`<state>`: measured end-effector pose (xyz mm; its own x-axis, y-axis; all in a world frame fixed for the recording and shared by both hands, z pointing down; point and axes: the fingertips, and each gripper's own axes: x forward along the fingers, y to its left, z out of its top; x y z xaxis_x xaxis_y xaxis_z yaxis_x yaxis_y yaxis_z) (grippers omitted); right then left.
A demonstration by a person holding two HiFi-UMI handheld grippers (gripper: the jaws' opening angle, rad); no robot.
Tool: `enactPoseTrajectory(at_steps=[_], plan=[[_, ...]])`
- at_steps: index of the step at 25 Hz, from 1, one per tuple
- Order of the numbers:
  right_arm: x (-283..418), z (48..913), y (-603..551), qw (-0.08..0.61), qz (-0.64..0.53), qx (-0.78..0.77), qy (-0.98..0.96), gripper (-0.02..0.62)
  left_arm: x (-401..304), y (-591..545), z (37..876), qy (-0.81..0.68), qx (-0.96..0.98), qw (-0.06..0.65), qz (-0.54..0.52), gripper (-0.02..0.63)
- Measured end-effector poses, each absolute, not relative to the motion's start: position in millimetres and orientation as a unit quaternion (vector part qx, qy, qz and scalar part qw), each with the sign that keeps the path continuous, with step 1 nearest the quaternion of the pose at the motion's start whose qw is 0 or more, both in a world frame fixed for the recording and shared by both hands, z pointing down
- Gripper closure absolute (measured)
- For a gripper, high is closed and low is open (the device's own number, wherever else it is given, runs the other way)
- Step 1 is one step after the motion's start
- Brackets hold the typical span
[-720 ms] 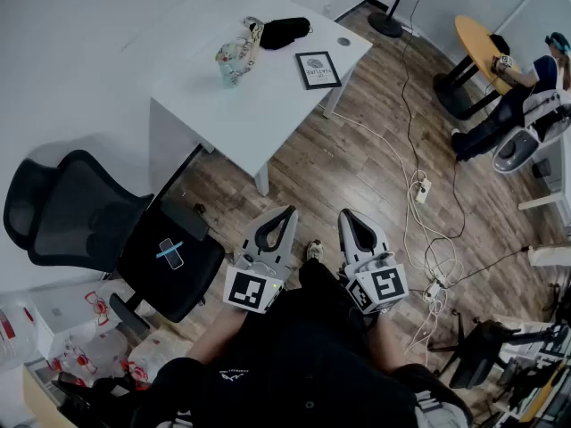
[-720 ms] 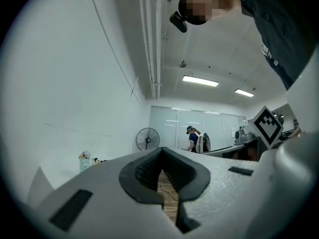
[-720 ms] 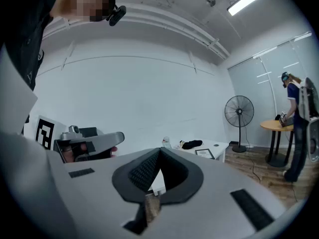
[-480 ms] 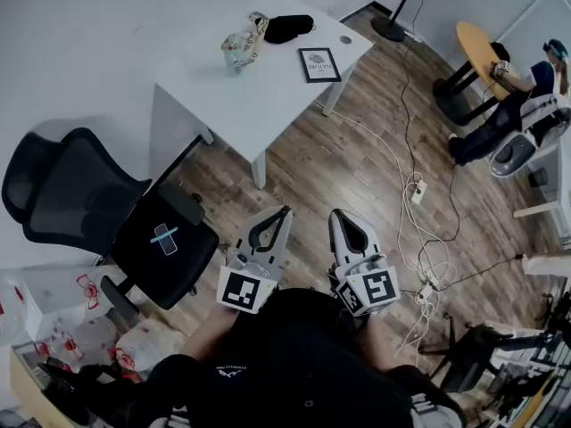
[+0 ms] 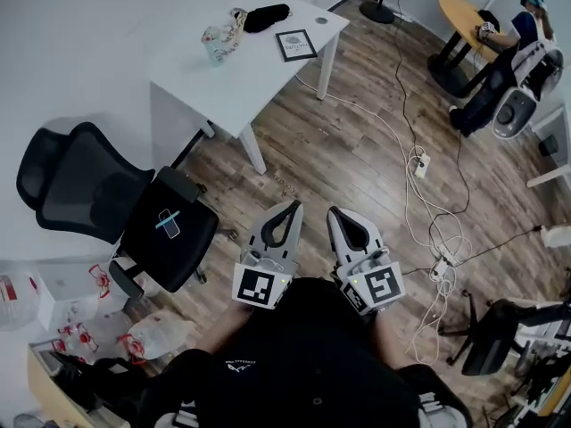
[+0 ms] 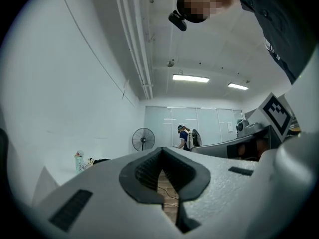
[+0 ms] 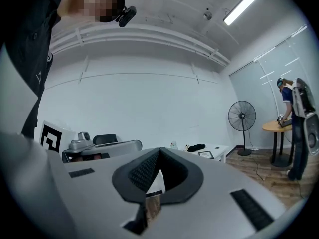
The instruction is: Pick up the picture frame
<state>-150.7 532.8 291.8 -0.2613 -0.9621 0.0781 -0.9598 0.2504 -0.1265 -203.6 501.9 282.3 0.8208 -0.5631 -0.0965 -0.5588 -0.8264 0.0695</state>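
the picture frame (image 5: 295, 45), dark-bordered, is seen lying flat on the white tabletop (image 5: 250, 78), close to its far right corner and just beside the right edge. a black pouch (image 5: 268, 16) lies beyond it. both claws are held low over the wooden floor (image 5: 357, 150), well apart from the tabletop. the left claw (image 5: 291, 209) is closed with nothing between its jaws, and the right claw (image 5: 337, 212) is likewise closed and empty. the step in hand is judged to be the approach. a claw is best opened before arrival and the frame's border taken at the side nearest the tabletop's edge, since a flat frame offers little to grip.
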Motion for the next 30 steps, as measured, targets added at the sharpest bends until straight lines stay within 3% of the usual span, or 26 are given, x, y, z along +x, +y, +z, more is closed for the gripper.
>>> enactPoseTrajectory(at_steps=[14, 30], plan=[[-138, 285, 620, 0.029, -0.059, -0.602, 0.796, 0.597, -205, 588, 277, -0.34, 0.938, 0.0, -0.071, 0.6], [-154, 282, 521, 0.046, -0.065, -0.634, 0.769, 0.597, -216, 488, 267, -0.297, 0.952, -0.015, -0.075, 0.6]])
